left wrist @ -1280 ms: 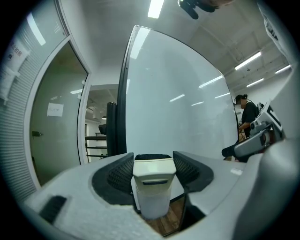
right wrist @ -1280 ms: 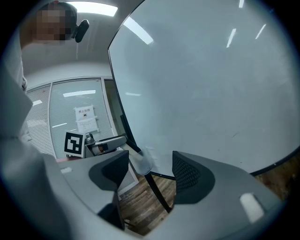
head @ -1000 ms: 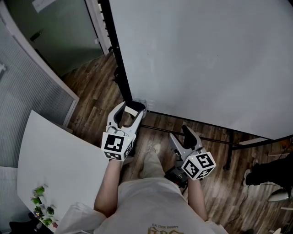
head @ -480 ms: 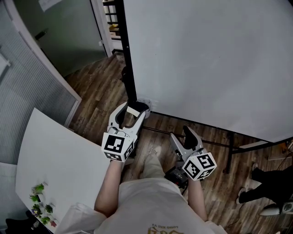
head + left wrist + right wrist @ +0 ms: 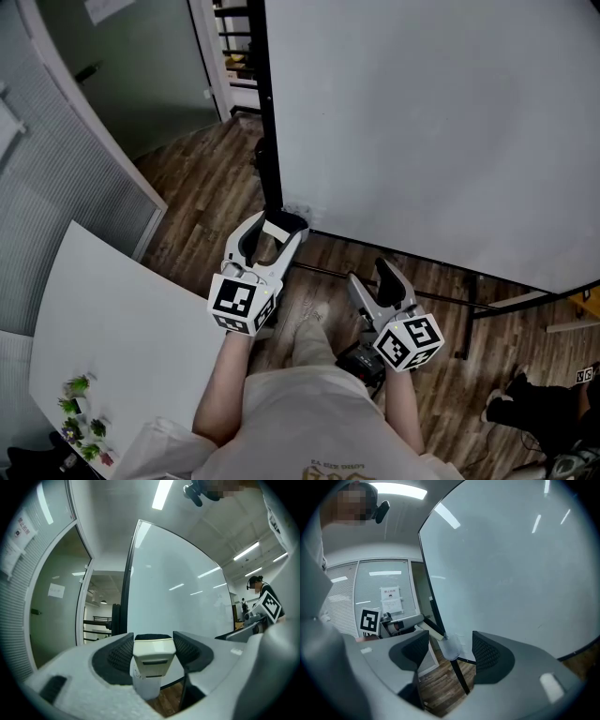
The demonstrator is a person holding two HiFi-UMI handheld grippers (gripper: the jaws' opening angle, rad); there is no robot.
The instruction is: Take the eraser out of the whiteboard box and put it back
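Wood-plank floor point(image 5: 202, 187) underfoot; a white surface point(image 5: 122, 328) lies off to the left of both sets of fingers.

Right gripper point(image 5: 371, 276) is nearer the body and roughly level. Its fingers point(image 5: 487, 651) are spread wide with nothing between them. Only floor and the board's stand point(image 5: 459, 679) show through the gap.

Left gripper point(image 5: 279, 222) is farther forward, also level. Its fingers point(image 5: 119, 656) pinch the eraser point(image 5: 152, 654) by its two sides. The cream plastic back faces the camera and the dark felt side faces away.

Whiteboard box point(image 5: 451, 648) is a small translucent holder at the board's lower left corner. It sits directly below and just ahead of the left fingers. In the right gripper view it shows in the gap between the right fingers, well ahead of them and untouched. The eraser's far end is at the box's mouth; whether it touches the rim cannot be told.

Beyond both sets of fingers the whiteboard point(image 5: 422, 122) fills the view. Farther left stands a glass partition point(image 5: 56, 197) with blinds.
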